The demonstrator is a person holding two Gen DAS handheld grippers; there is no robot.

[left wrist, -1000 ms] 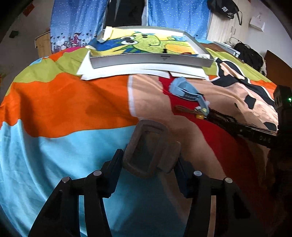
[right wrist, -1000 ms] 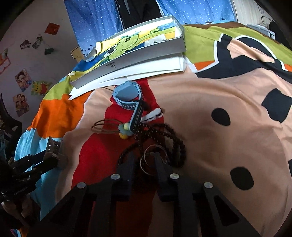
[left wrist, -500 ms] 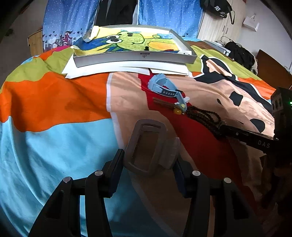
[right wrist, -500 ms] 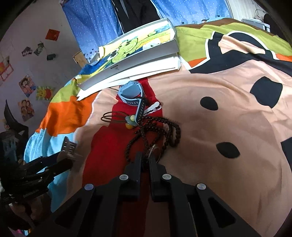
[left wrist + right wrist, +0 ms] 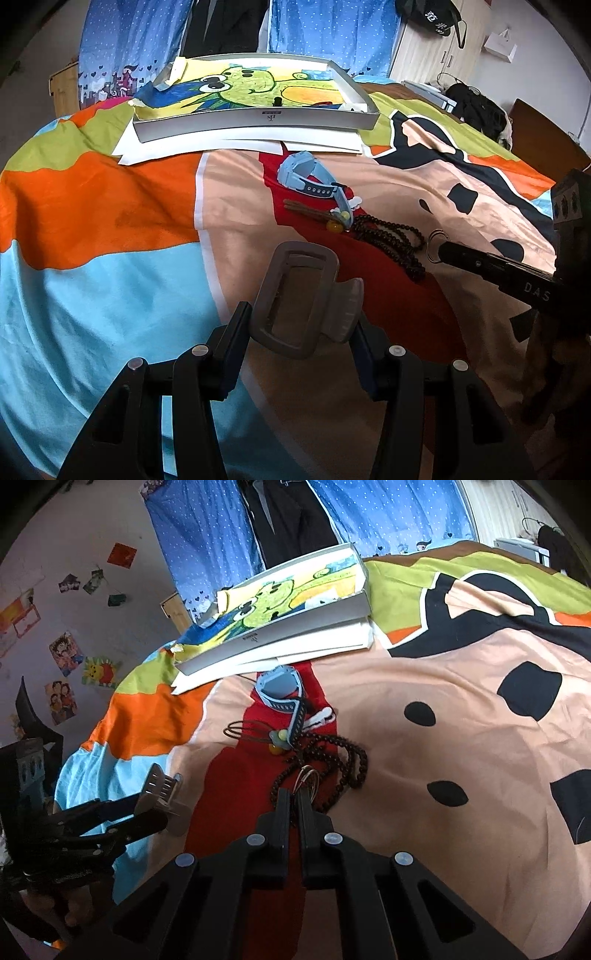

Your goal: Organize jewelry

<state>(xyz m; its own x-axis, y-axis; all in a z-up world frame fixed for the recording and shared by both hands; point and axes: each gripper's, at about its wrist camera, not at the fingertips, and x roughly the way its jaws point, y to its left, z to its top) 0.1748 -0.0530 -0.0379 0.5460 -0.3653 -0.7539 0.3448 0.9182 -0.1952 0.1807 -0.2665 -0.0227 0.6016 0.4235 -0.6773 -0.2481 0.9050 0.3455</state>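
My left gripper (image 5: 301,325) is shut on a grey hair claw clip (image 5: 295,295) and holds it above the bedspread; it also shows in the right wrist view (image 5: 162,794). My right gripper (image 5: 293,797) is shut on thin metal bangle rings (image 5: 308,779), lifted a little over a dark bead necklace (image 5: 332,760). The rings also show in the left wrist view (image 5: 436,242). A blue watch (image 5: 282,692), brown hair ties (image 5: 247,731) and a yellow bead charm (image 5: 279,744) lie just beyond. A shallow box (image 5: 255,122) with a cartoon lining stands at the far side.
White paper sheets (image 5: 236,142) lie under the box. A colourful bedspread (image 5: 110,206) covers the bed. Blue curtains (image 5: 129,40) and dark clothes hang behind. A black bag (image 5: 476,107) lies at the far right.
My right gripper has closed on the metal rings and lifted them slightly off the beads. My left gripper, still holding the clip, has shifted a little toward the jewelry pile.
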